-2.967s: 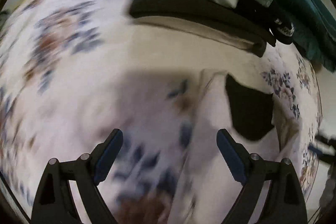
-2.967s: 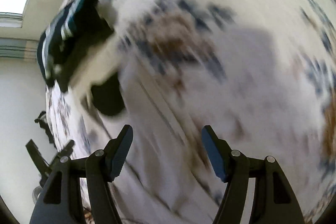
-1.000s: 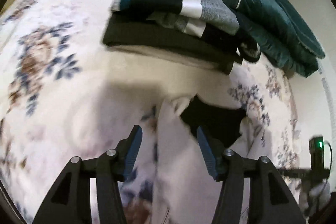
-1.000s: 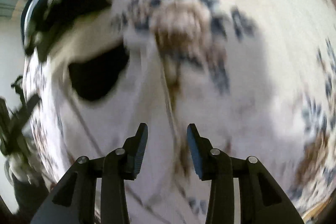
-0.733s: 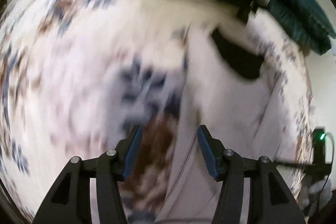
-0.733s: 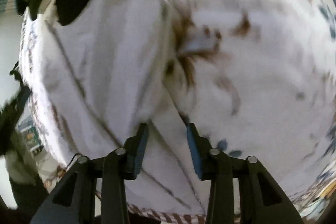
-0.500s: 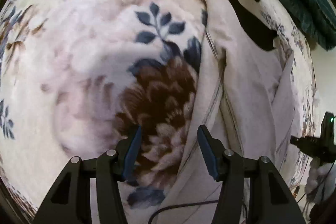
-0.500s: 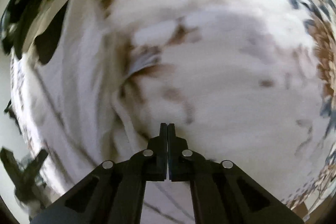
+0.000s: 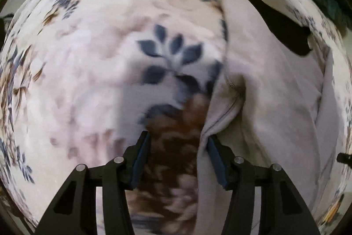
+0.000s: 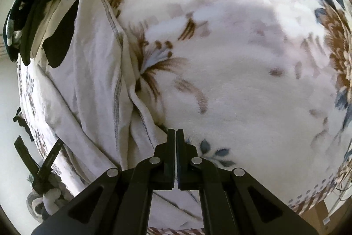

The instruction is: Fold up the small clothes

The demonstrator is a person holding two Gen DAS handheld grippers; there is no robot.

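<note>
From the left wrist, we see our left gripper (image 9: 177, 153) standing open over the floral blanket (image 9: 92, 63), the white garment (image 9: 270, 89) running from five to one o'clock, its edge touching the right pad. From the right wrist, our right gripper (image 10: 176, 142) is fully closed, pinching the white garment's (image 10: 96, 72) edge, cloth spreading toward ten o'clock.

A cream garment (image 10: 96, 72), black-collared, lies rumpled on the floral blanket (image 10: 242, 58).

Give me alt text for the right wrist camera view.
The right tool, jaws shut, sits at the edge of a cream garment spread on a floral blanket; whether cloth is pinched is unclear. A pile of dark clothes lies upper left.
</note>
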